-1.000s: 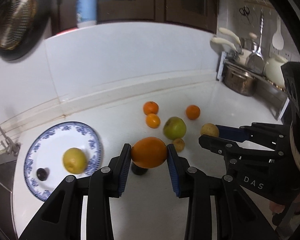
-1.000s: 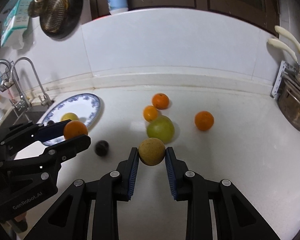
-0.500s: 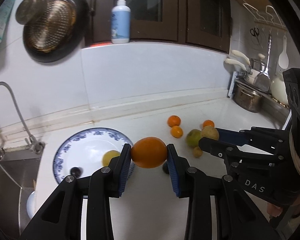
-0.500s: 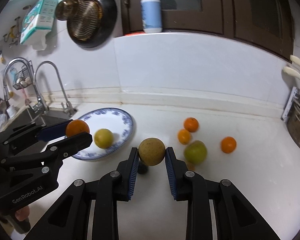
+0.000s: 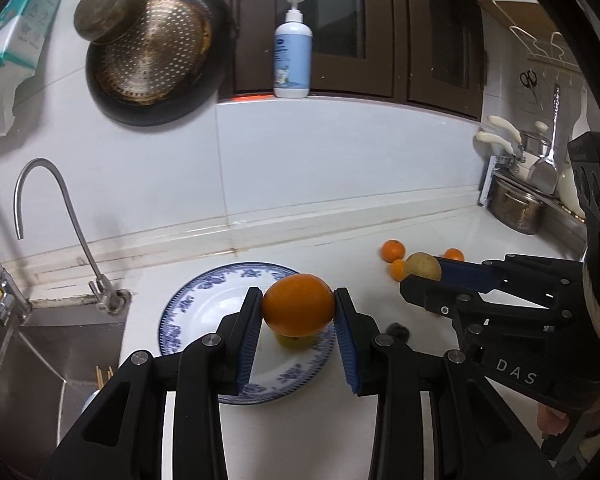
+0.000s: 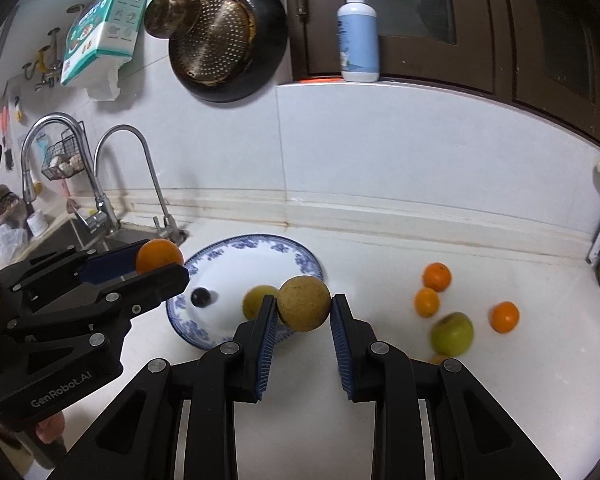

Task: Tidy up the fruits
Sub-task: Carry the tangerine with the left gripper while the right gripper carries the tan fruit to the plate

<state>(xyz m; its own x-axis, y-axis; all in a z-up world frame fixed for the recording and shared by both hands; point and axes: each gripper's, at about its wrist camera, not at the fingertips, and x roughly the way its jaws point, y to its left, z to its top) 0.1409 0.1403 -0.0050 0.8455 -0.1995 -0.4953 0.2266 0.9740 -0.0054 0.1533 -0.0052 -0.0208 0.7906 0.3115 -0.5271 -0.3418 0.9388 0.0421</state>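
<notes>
Over the blue-patterned plate (image 5: 188, 312), the left gripper (image 5: 298, 312) pinches an orange (image 5: 298, 306) – the right gripper (image 6: 304, 310) clamps a brownish-yellow round fruit (image 6: 304, 309) beside it. Three small oranges (image 6: 437, 277) and a green apple (image 6: 452, 334) lie far right on the counter (image 6: 500, 380).

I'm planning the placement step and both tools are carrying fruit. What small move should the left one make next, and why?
Probably lower the left tool toward a bare part of the blue-patterned plate before opening. It grips the orange above the plate, directly over a yellow fruit already lying there, so shifting slightly aside first would avoid setting one on the other.
</notes>
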